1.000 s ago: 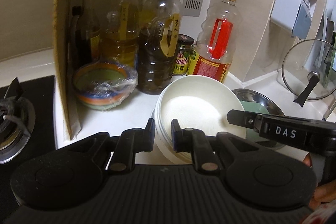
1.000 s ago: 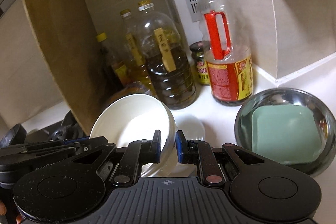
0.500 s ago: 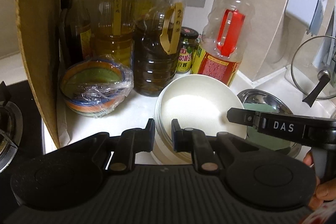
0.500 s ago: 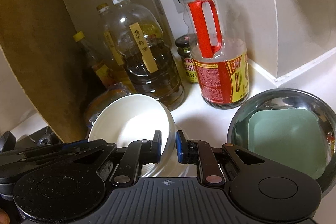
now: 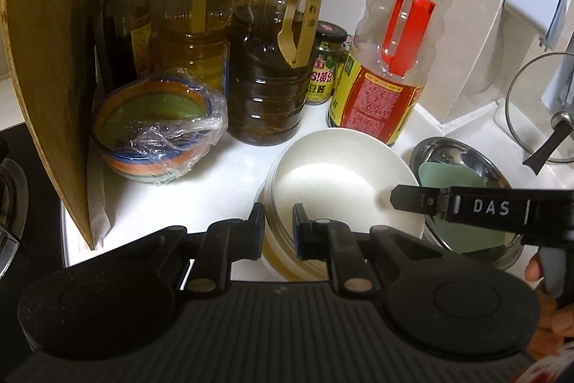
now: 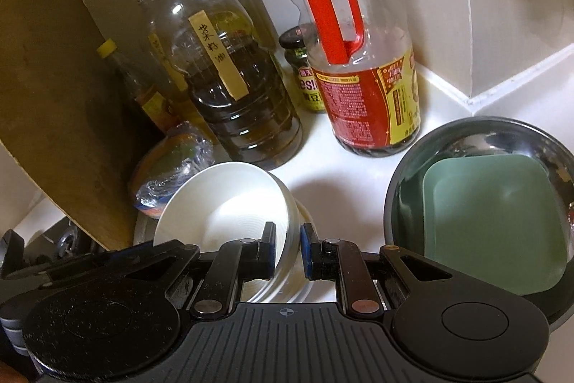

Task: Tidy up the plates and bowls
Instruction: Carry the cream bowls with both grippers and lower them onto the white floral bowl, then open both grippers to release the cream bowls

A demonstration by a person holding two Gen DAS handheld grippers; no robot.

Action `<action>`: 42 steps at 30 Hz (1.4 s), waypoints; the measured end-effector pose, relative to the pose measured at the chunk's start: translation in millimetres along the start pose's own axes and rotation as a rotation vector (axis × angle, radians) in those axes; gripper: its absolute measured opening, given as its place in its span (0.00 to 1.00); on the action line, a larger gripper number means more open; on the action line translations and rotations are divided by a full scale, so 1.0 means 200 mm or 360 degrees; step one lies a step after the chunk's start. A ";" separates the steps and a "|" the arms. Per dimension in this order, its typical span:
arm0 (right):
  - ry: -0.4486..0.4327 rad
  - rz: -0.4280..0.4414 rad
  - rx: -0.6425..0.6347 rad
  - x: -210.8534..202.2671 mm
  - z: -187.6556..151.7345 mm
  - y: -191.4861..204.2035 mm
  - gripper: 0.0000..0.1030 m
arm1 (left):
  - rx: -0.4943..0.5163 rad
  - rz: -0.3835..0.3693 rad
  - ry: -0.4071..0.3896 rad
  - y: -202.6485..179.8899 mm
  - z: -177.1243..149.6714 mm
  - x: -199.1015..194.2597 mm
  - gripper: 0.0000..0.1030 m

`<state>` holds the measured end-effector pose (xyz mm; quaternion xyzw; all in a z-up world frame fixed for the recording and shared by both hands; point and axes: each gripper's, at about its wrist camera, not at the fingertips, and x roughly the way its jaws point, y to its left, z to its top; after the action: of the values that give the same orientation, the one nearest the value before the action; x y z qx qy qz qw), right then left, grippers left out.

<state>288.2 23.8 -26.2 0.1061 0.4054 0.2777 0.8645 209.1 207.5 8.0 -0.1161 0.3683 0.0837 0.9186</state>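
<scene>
Jaws of the left gripper (image 5: 275,225) are clamped on the near rim of the white bowls (image 5: 340,174), a nested stack tilted a little over the white table (image 5: 215,182). The right gripper (image 6: 288,248) also has its jaws closed on the rim of the same stack, from the opposite side. Just right of the stack stands a steel bowl (image 6: 466,146) with a green square dish (image 6: 495,221) inside. To the far left sits a wrapped colourful bowl (image 5: 158,131) beside a wooden board (image 5: 46,60). Behind stand oil bottles (image 5: 272,60) and a red-handled bottle (image 5: 391,60).
</scene>
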 end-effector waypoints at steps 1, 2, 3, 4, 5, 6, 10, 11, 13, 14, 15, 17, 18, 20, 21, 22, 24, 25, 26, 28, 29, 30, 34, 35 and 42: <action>0.0004 -0.0001 0.0004 0.00 0.00 0.00 0.16 | -0.0001 0.0003 0.0005 0.00 0.00 0.01 0.13; 0.0013 -0.0004 0.0006 0.01 0.01 0.00 0.16 | -0.0003 0.0003 0.0009 0.00 0.00 0.01 0.13; 0.0020 -0.0006 0.0009 0.01 0.01 0.00 0.16 | -0.0006 0.0003 0.0012 0.01 0.00 0.01 0.13; 0.0029 -0.0009 0.0011 0.02 0.01 0.00 0.16 | -0.0008 0.0003 0.0015 0.01 0.00 0.02 0.13; 0.0037 -0.0012 0.0019 0.03 0.01 0.00 0.16 | -0.0011 0.0003 0.0020 0.01 0.01 0.02 0.13; 0.0045 -0.0011 0.0027 0.04 0.01 0.00 0.16 | -0.0012 0.0004 0.0025 0.01 0.01 0.02 0.13; 0.0066 -0.0021 0.0044 0.06 0.00 -0.01 0.16 | -0.0025 0.0009 0.0042 0.01 0.01 0.04 0.13; 0.0066 -0.0027 0.0044 0.06 0.00 -0.01 0.16 | -0.0025 0.0009 0.0039 0.02 0.01 0.04 0.14; 0.0059 -0.0020 0.0051 0.06 0.00 -0.02 0.16 | -0.0016 0.0016 0.0033 0.01 0.01 0.04 0.14; 0.0055 -0.0018 0.0056 0.06 0.01 -0.02 0.16 | -0.0012 0.0019 0.0032 0.01 0.01 0.04 0.14; 0.0050 -0.0017 0.0058 0.06 0.01 -0.02 0.16 | -0.0011 0.0020 0.0028 0.01 0.01 0.04 0.16; 0.0038 -0.0023 0.0064 0.06 0.01 -0.02 0.16 | -0.0002 0.0025 0.0018 0.01 0.02 0.03 0.18; 0.0032 -0.0025 0.0069 0.05 0.01 -0.02 0.16 | 0.0002 0.0033 0.0008 0.01 0.02 0.03 0.19; 0.0016 -0.0025 0.0080 0.04 0.00 -0.03 0.16 | 0.0012 0.0040 -0.0013 0.00 0.02 0.01 0.19; 0.0006 -0.0021 0.0086 0.03 0.00 -0.03 0.16 | 0.0012 0.0040 -0.0019 0.00 0.02 0.00 0.20; -0.0005 -0.0015 0.0093 0.03 0.00 -0.04 0.16 | 0.0010 0.0039 -0.0025 0.00 0.02 -0.01 0.20; -0.0025 -0.0004 0.0104 0.01 0.00 -0.04 0.16 | 0.0009 0.0036 -0.0039 0.00 0.03 -0.03 0.20; -0.0032 0.0002 0.0104 0.00 0.00 -0.04 0.16 | 0.0010 0.0038 -0.0045 0.00 0.02 -0.04 0.20; -0.0040 0.0007 0.0102 -0.01 -0.01 -0.04 0.16 | 0.0010 0.0044 -0.0050 0.00 0.02 -0.06 0.21; -0.0054 0.0018 0.0095 -0.04 -0.01 -0.04 0.17 | 0.0009 0.0044 -0.0062 -0.01 0.01 -0.09 0.21; -0.0060 0.0027 0.0090 -0.05 -0.02 -0.03 0.17 | 0.0007 0.0040 -0.0068 -0.01 0.01 -0.11 0.21; -0.0066 0.0037 0.0087 -0.06 -0.03 -0.03 0.17 | 0.0005 0.0039 -0.0070 -0.01 0.00 -0.12 0.21; -0.0079 0.0088 0.0091 -0.11 -0.06 -0.02 0.20 | -0.0006 0.0031 -0.0075 0.00 -0.04 -0.20 0.22; -0.0079 0.0098 0.0093 -0.13 -0.07 -0.02 0.22 | -0.0009 0.0032 -0.0074 0.01 -0.05 -0.22 0.22; -0.0072 0.0183 0.0087 -0.22 -0.17 0.01 0.31 | -0.0032 0.0054 -0.0053 0.01 -0.16 -0.33 0.22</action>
<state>239.2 -1.7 -18.9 0.1590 0.3863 0.3132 0.8529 139.9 196.8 31.4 -0.1177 0.3541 0.1050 0.9218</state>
